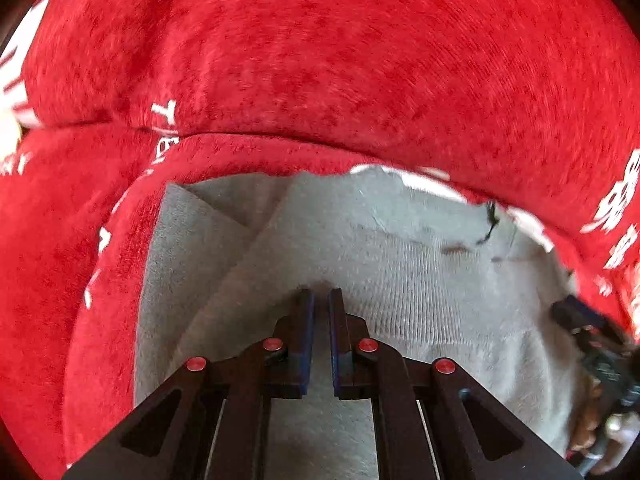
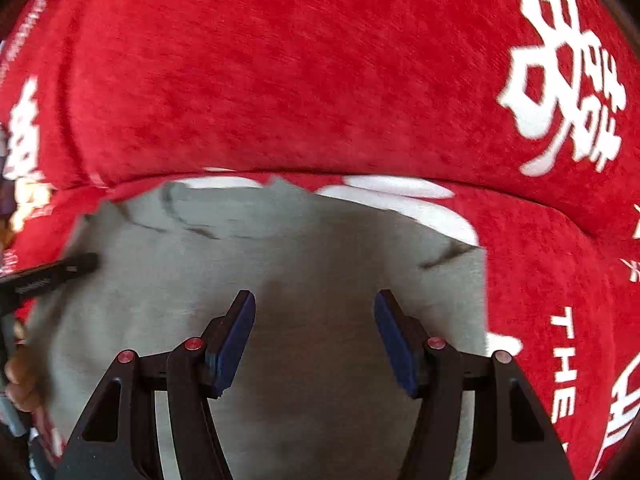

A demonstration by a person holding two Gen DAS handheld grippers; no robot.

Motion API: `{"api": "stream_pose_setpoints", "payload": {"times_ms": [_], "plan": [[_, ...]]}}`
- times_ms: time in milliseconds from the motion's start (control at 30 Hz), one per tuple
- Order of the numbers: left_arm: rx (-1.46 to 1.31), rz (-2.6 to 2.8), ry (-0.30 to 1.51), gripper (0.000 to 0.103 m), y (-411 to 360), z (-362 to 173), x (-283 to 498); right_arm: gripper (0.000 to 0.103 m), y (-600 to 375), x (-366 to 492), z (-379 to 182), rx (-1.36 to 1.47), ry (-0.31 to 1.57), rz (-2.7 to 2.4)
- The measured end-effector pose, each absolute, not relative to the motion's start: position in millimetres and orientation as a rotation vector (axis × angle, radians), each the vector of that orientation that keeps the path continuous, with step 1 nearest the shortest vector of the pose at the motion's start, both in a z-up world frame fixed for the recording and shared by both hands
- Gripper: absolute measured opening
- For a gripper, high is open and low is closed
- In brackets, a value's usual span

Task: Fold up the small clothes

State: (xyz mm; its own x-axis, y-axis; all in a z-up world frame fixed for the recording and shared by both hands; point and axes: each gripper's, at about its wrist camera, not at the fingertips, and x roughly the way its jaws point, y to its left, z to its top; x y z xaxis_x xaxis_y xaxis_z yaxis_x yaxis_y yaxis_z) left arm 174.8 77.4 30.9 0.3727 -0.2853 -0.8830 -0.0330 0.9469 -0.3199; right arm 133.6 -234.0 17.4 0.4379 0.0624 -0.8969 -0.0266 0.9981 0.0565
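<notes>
Two tongs hover over the grey garment [image 1: 400, 280]: left tongs [image 1: 321, 300] pinched narrow and empty, right tongs [image 2: 315, 312] wide; best grip a hem edge squarely before folding across the red cloth [image 2: 320, 80].

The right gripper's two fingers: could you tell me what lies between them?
In the right wrist view, only the grey garment shows in the gap of the right gripper; the blue fingers stand apart, gripping nothing.

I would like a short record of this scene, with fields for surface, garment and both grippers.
surface: red plush cloth with white lettering
garment: grey knit garment, lying on the red cloth, partly folded
left gripper: shut, over the garment; hold unclear
right gripper: open, nothing between its jaws, above the garment
</notes>
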Motion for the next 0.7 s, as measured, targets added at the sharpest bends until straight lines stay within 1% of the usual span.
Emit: {"api": "stream_pose_setpoints", "payload": {"times_ms": [133,300,500,533,567,700], "plan": [[-0.224,-0.134,1.139,0.008,82,28,173,0.065,-250,133,9,0.077,1.09,0.048],[-0.174,-0.074,1.126,0.008,79,37,164,0.066,-248,126,20,0.002,1.083,-0.059],[-0.121,-0.161,1.056,0.008,60,70,96,0.066,-236,60,58,0.048,0.995,0.051],[-0.104,-0.199,1.052,0.008,48,71,78,0.068,-229,49,61,0.038,0.981,0.07],[-0.088,-0.224,1.05,0.008,41,72,66,0.071,-220,38,62,0.028,0.97,0.093],[0.044,-0.229,0.999,0.008,3,66,39,0.071,-181,27,52,-0.06,0.975,0.125]]}}
